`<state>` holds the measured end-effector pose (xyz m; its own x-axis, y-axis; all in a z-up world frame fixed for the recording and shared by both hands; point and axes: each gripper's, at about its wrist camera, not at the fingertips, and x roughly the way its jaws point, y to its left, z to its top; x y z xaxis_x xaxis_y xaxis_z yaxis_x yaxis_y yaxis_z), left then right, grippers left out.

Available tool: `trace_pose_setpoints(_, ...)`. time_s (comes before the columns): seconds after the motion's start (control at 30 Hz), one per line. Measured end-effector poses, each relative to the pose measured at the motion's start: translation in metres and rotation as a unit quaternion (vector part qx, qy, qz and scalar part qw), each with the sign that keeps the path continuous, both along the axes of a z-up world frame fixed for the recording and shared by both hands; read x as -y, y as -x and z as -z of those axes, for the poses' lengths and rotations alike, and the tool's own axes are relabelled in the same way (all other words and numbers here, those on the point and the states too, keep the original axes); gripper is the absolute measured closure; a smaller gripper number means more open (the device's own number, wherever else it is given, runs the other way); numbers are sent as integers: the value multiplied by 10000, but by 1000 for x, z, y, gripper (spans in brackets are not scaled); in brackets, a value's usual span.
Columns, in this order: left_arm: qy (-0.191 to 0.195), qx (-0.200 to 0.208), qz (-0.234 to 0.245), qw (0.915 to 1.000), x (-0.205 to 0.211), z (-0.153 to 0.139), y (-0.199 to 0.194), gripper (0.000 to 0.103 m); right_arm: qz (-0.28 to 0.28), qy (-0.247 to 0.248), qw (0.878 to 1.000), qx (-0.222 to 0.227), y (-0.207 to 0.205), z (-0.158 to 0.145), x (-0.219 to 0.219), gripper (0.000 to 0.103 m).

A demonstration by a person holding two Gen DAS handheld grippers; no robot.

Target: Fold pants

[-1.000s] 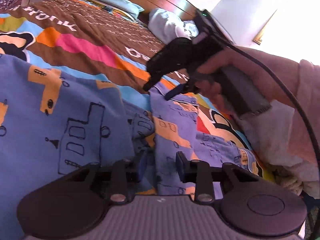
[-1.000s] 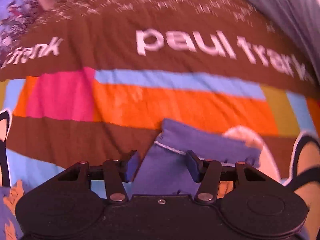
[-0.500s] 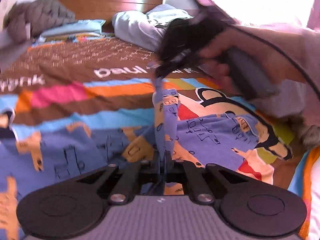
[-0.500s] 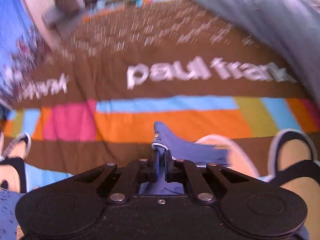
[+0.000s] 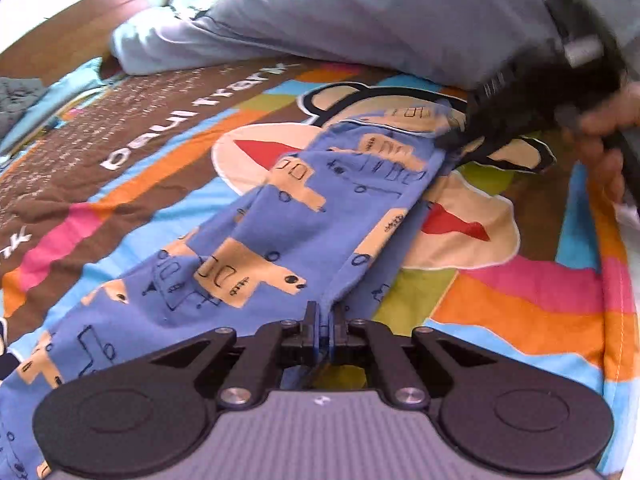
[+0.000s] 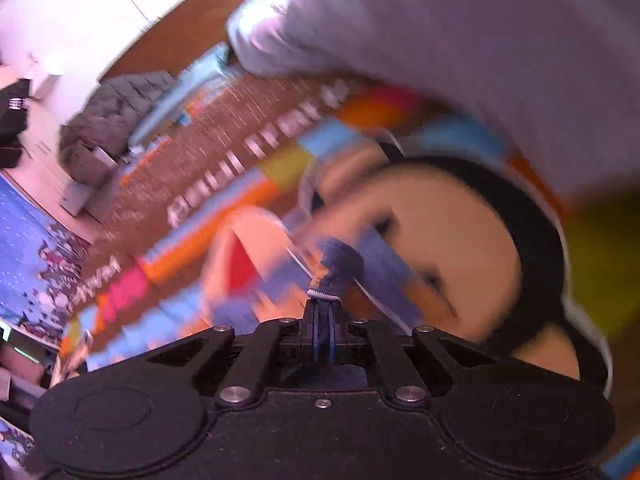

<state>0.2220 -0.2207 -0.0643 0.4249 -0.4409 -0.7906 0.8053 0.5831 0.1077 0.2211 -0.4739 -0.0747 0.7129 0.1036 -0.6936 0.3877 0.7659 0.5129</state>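
The blue pants (image 5: 280, 232) with tan vehicle prints lie across the colourful bedspread (image 5: 520, 292). My left gripper (image 5: 322, 316) is shut on the near edge of one pant leg, which is pulled taut. My right gripper (image 5: 460, 136) shows at the upper right of the left wrist view, shut on the far hem of the same leg. In the blurred right wrist view my right gripper (image 6: 322, 312) pinches a bunched blue hem of the pants (image 6: 340, 260) with white stitching.
A grey-blue duvet (image 5: 380, 20) is heaped along the far side of the bed by the wooden headboard (image 5: 100, 20). A dark grey quilted garment (image 6: 108, 116) lies at the bed's far corner. The bedspread's right edge (image 5: 624, 280) drops off.
Both grippers went from open to shut on the pant leg. They have since swung it over to the right, stretched between them, and both views have turned toward the duvet.
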Motion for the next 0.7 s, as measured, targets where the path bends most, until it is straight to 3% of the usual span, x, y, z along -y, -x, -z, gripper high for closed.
trace_pose_setpoints(0.07,151,-243,42,9996,-9,-5,-6,87,95,-270,9995,-135,12,21,8,98)
trace_pose_setpoints(0.13,327,-431,6,9985,-15,-13,-14,37,110,-448,9989,53,24,28,14,93)
trace_pose_setpoints(0.17,448,-415,5,9981,-16,-19,-17,31,108,-490,9987,121,28,28,15,88)
trace_pose_setpoints(0.23,637,-286,51,9975,-12,-31,-26,30,82,-584,9977,338,33,26,19,57)
trace_pose_setpoints(0.3,725,-227,-67,9971,2,-36,-41,31,92,-513,9970,577,37,23,21,45)
trace_pose_setpoints(0.53,1348,-918,-389,9858,97,-18,-119,44,420,-808,9911,974,41,30,34,47)
trace_pose_setpoints(0.7,963,-1006,-62,9902,145,5,-145,48,73,-935,9887,1168,36,31,37,53)
